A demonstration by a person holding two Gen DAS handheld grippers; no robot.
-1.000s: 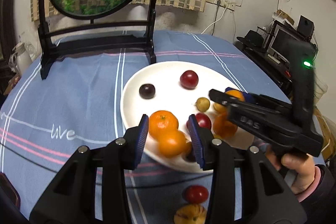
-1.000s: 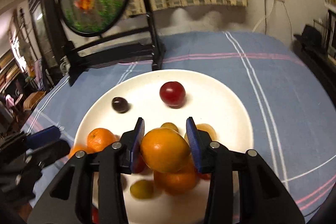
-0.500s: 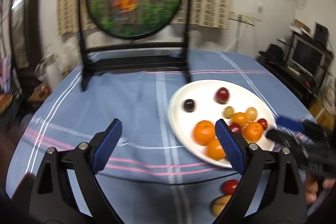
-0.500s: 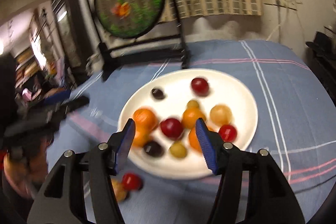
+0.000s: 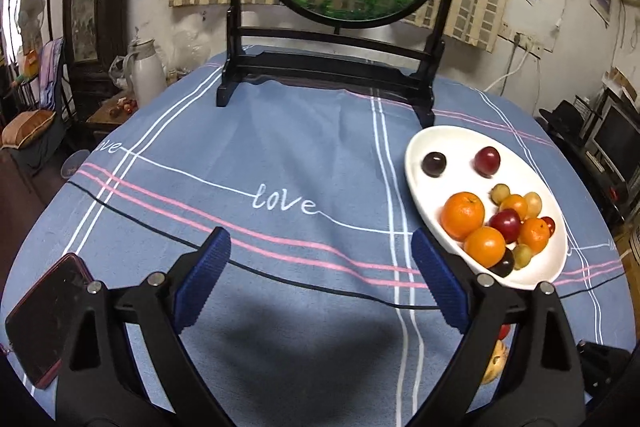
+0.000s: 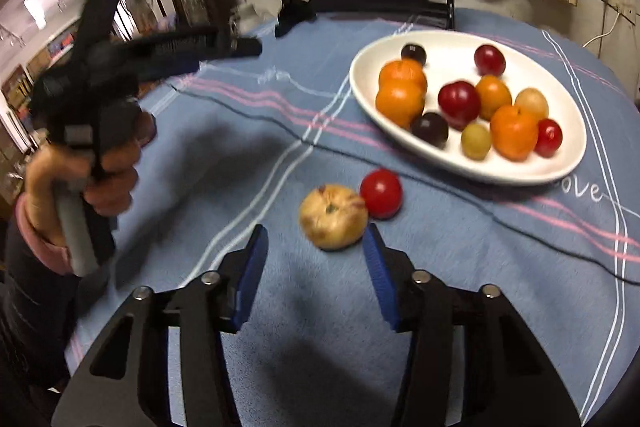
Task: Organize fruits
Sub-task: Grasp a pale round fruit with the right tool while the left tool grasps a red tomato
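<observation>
1. We find the right gripper (image 6: 316,267) with its jaws spread wide and nothing between them. It hangs just near of a pale yellow fruit (image 6: 333,217) that lies on the blue tablecloth (image 6: 480,267).

2. A small red fruit (image 6: 381,193) sits touching the yellow one on its far right side. Both lie outside the white plate (image 6: 568,163), just near of its rim.

3. The plate holds the rest — oranges, red and dark plums and small yellow fruits, crowded toward its near end, with a dark plum (image 6: 414,53) and a red one (image 6: 489,60) apart at the far end.

4. The left gripper (image 5: 320,281) also stands spread and empty, over bare cloth to the left of the plate. A phone (image 5: 44,319) lies at the near left edge of the table.

5. Risks, in our judgement:
   - Closing on the yellow fruit may nudge the red one — they touch — and a round fruit could roll across the cloth.
   - The right view is blurred, so alignment is uncertain; an off-centre pinch could squirt the fruit out.
   - Setting more fruit into the crowded near end may knock pieces over the rim.
</observation>
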